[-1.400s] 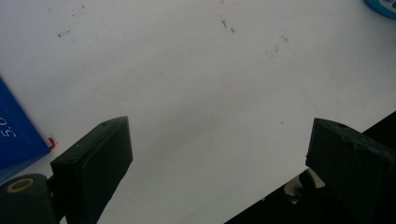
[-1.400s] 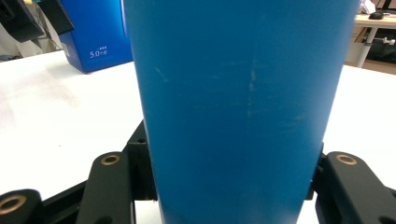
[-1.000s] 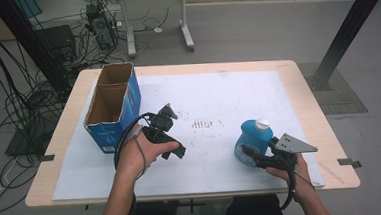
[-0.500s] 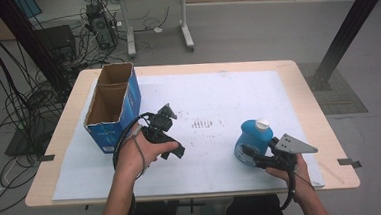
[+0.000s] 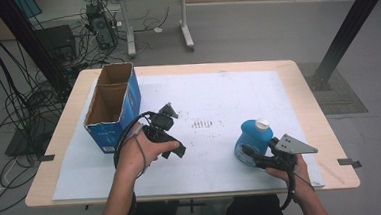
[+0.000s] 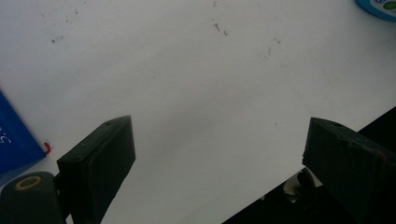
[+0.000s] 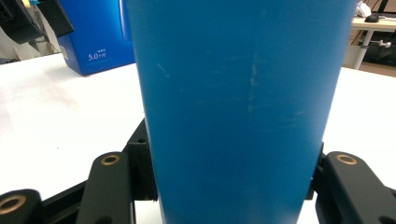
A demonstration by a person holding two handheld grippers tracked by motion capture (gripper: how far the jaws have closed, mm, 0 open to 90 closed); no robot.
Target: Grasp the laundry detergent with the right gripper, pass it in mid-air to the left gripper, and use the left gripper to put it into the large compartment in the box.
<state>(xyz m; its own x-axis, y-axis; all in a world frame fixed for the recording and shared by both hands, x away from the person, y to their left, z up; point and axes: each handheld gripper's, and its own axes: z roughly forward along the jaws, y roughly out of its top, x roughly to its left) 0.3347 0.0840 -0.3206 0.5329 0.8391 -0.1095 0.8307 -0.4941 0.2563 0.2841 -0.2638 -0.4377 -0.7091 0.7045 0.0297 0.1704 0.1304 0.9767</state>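
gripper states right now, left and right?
Left gripper: open, nothing between the jaws, over the white mat.
Right gripper: shut on the blue bottle.

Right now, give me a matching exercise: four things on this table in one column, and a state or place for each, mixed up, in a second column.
Things:
1. blue bottle
2. cardboard box
3. left gripper
4. right gripper

States:
A. open, nothing between its jaws
B. shut on the bottle
C. upright, white cap on top
D. top open, at the table's left side

Pairs: 1-C, 2-D, 3-A, 4-B
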